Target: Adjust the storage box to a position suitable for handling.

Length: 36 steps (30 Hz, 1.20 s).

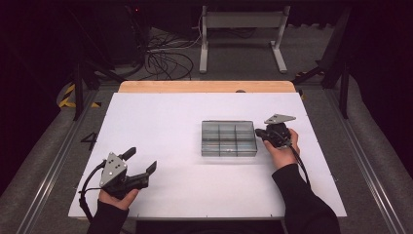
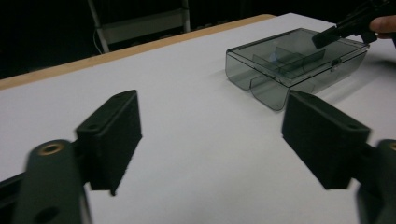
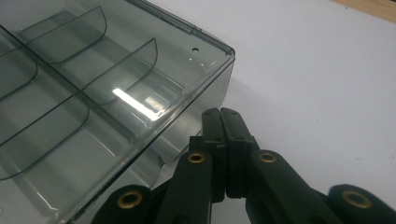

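- One smoky clear compartment box (image 1: 229, 138) lies on the table, its lid down, six compartments showing through it.
- Two grippers: the right gripper (image 3: 221, 122) has its jaws pressed together on nothing, tips just beside the box's side wall.
- The left gripper (image 2: 210, 140) is spread wide and holds nothing; the box sits well ahead of it, to its right.
- One white table (image 1: 160, 126) with a wooden far edge (image 1: 204, 87).
- Beyond it, a dark room, tangled cables (image 1: 165, 56), a grey metal stand (image 1: 242, 34).

A smoky-grey transparent plastic compartment box (image 3: 93, 88), lid shut, lies flat, its side wall just beside the closed right gripper's (image 3: 223, 116) fingertips.
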Each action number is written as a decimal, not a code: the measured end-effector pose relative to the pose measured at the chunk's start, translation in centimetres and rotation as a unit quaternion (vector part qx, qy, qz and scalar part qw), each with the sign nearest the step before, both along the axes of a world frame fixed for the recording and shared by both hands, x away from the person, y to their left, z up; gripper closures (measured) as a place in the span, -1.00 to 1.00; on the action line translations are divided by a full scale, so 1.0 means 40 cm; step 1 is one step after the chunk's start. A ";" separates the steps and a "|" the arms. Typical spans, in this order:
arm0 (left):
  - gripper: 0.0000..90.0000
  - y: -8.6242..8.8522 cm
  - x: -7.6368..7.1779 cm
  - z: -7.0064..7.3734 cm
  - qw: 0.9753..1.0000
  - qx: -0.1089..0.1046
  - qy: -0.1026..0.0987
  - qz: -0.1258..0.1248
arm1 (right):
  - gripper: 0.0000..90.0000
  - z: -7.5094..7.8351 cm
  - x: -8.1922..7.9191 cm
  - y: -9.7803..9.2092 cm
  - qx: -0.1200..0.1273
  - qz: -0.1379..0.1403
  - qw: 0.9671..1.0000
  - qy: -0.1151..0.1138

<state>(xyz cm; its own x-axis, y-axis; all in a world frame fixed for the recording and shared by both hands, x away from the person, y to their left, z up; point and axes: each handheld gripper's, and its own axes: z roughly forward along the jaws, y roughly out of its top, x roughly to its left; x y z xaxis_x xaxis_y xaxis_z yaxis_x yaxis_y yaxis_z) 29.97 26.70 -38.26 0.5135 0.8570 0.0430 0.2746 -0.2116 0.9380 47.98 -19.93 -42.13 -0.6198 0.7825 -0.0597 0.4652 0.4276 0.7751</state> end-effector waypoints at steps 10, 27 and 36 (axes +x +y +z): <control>0.68 -0.076 0.079 0.016 0.997 0.054 0.047 -0.017 | 1.00 -0.002 0.000 0.001 0.000 0.002 1.000 0.001; 0.99 -0.229 0.248 -0.034 0.987 0.070 0.138 -0.051 | 1.00 -0.004 -0.007 0.001 0.000 0.007 1.000 0.007; 0.99 -0.304 0.309 -0.081 0.981 0.078 0.170 -0.049 | 1.00 -0.001 -0.013 0.003 -0.002 0.010 1.000 0.008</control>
<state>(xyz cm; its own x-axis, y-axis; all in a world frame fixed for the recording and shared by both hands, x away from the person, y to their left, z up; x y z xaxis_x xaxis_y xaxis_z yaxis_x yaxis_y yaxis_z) 42.35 14.55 -41.48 0.6000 0.7998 -0.0175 0.5370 -0.3865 0.7498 47.44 -19.83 -42.19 -0.6368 0.7692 -0.0531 0.4688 0.4410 0.7654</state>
